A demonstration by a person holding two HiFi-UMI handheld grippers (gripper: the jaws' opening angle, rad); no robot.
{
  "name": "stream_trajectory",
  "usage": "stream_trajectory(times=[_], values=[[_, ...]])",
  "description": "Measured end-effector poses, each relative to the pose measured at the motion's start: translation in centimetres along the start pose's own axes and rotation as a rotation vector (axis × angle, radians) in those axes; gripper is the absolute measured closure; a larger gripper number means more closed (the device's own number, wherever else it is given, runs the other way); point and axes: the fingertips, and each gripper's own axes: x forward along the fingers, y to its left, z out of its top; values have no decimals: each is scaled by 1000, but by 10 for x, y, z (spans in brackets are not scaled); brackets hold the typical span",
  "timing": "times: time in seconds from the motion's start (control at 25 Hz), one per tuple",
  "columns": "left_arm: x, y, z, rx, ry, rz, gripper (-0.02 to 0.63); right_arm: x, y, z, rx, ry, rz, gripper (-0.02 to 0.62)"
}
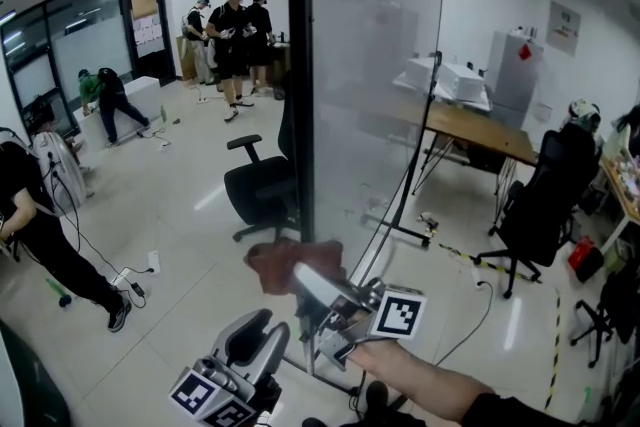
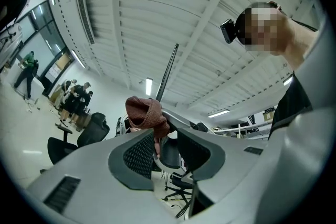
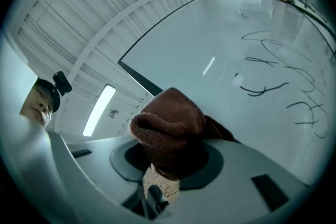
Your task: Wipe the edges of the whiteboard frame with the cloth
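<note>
Cloth (image 1: 288, 265): reddish-brown, coarse ribbed knit, bunched into a soft lump. It sat low against the upright black frame (image 1: 297, 65) of the whiteboard (image 1: 375, 65). The right gripper view showed the cloth (image 3: 170, 128) folded over on itself, a paler speckled patch below the fold, pressed beside the thin dark frame (image 3: 137, 77) edge.

Right gripper (image 1: 318, 293): smooth grey plastic, jaws clamped on the cloth. In its own view the knit filled the space between the dark pads of the right gripper (image 3: 170, 157). A bare forearm (image 1: 420, 380) carried it; its cube with a black-and-white square marker (image 1: 398, 312) faced the head camera.

Left gripper (image 1: 262, 323): lower and to the left, pointing up toward the cloth. In its own view the left gripper (image 2: 165, 139) had its jaws apart, mesh-textured dark pads with a gap between them. The cloth (image 2: 144, 112) showed just past the tips, a strand hanging toward the gap; contact could not be told.

Board face glossy and pale, with loose black marker scribbles (image 3: 273, 81). The frame (image 2: 167, 73) ran as a straight dark bar.

Around: a black office chair (image 1: 262, 185) behind the board, a shiny pale floor (image 1: 180, 215), a wooden desk (image 1: 480, 130), people (image 1: 232, 25) standing far back.
</note>
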Motion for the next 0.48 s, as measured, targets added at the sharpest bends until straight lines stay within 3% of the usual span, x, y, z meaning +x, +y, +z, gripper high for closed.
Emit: stream_trajectory(times=[0.32, 0.4, 0.48], values=[[4, -4, 9, 37, -16, 3, 471, 9, 26, 20, 34, 11, 88, 469], [5, -6, 8, 38, -18, 4, 471, 9, 34, 23, -49, 44, 97, 469], [6, -6, 10, 40, -24, 13, 471, 5, 41, 25, -260, 105, 87, 469]])
